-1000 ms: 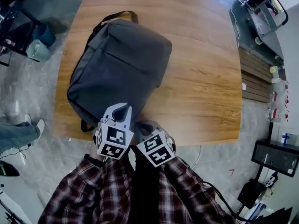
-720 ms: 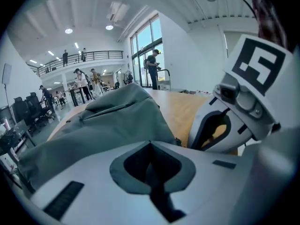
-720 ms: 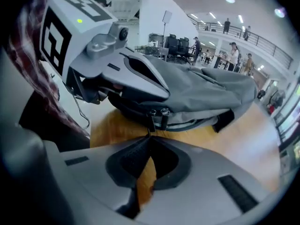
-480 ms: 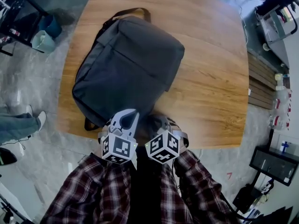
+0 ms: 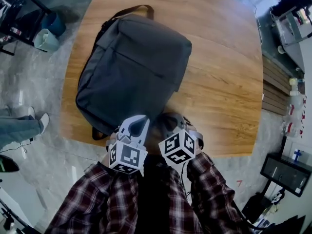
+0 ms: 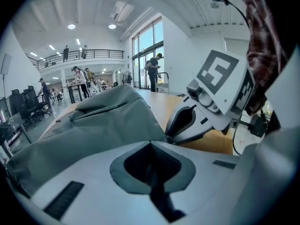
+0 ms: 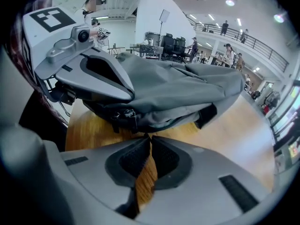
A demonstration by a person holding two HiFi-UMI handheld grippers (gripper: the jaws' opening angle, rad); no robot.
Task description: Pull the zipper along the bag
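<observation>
A dark grey backpack (image 5: pixel 134 65) lies flat on the wooden table (image 5: pixel 219 82), its carry handle (image 5: pixel 131 9) at the far end. Both grippers hover at its near end, by the table's front edge. My left gripper (image 5: pixel 137 123) is shut and empty, its tips over the bag's near edge; the left gripper view shows the bag (image 6: pixel 93 121) just ahead of it. My right gripper (image 5: pixel 171 122) is also shut and empty, next to the bag's near right corner. In the right gripper view, black zipper pulls (image 7: pixel 129 114) hang on the bag's side (image 7: pixel 178 93) just beyond my right gripper (image 7: pixel 150 136).
The table's right half is bare wood. On the floor to the left are a pale bin (image 5: pixel 46 39) and a person's leg and shoe (image 5: pixel 22 130). A wooden slatted bench (image 5: pixel 273 89) and equipment stand to the right.
The view has shifted a little. Both grippers have stayed at the bag's near end, and the right one has edged forward toward the bag's corner.
</observation>
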